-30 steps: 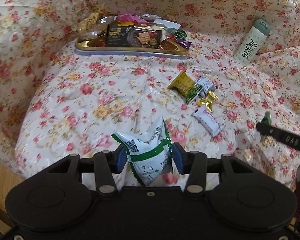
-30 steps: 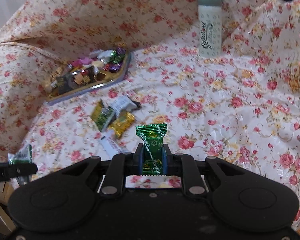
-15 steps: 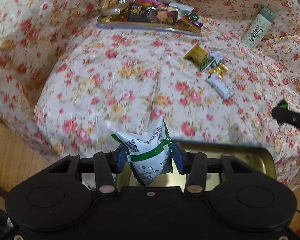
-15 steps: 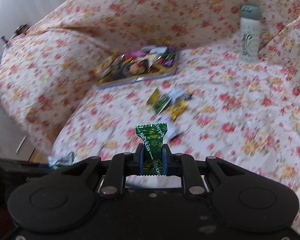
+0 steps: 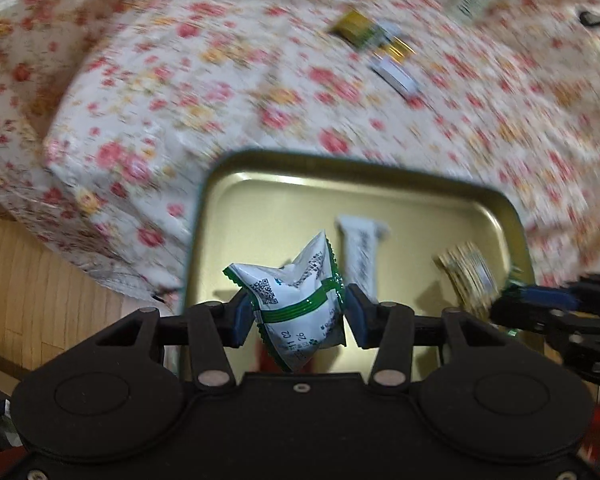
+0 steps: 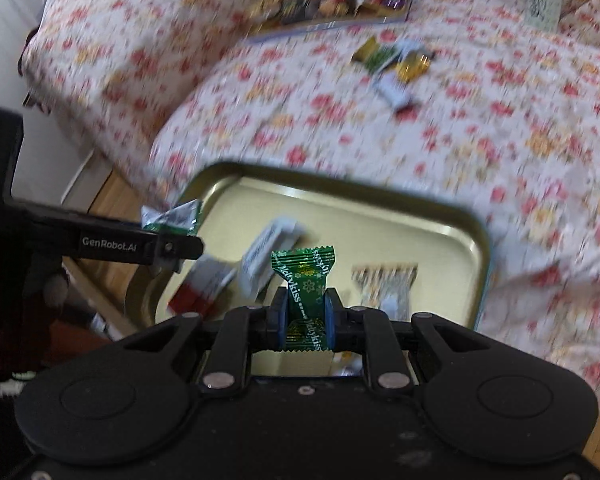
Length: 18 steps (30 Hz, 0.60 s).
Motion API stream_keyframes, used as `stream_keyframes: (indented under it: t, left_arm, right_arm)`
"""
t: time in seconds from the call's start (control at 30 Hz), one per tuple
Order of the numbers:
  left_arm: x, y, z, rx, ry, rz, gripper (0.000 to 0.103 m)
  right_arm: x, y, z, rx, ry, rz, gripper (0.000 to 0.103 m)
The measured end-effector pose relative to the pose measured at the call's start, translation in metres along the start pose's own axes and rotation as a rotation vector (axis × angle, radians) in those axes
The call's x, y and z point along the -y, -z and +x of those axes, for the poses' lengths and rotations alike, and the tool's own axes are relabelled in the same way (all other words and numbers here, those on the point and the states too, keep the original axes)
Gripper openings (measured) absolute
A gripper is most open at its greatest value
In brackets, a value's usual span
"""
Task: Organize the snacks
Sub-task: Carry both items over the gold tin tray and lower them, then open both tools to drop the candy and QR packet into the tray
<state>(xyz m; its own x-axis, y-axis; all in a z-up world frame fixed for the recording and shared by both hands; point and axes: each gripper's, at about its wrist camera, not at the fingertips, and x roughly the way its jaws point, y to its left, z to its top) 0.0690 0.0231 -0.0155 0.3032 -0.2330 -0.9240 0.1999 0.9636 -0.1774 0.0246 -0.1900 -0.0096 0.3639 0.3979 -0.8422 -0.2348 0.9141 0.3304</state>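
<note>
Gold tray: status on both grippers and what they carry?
Left gripper shut on white-green packet. Right gripper shut on green candy. Both over gold tray. Nothing blocking.

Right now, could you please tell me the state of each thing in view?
left hand-held gripper: shut on the white-green packet.
right hand-held gripper: shut on the green candy.
near gold tray: holds a few snacks.
far tray: piled with snacks.
loose snacks: lying on the floral cover.
</note>
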Motion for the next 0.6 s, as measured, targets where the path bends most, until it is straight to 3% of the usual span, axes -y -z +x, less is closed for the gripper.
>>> stream_keyframes:
  t: [0.23, 0.6]
  left_arm:
    - [0.019, 0.015, 0.009, -0.068, 0.045, 0.069, 0.054]
    - [0.032, 0.016, 0.017, -0.075, 0.082, 0.090, 0.050]
  right_arm:
    - [0.001, 0.000, 0.011, 0.003, 0.009, 0.052, 0.019]
    - [0.011, -0.026, 0.049, -0.001, 0.065, 0.087, 0.019]
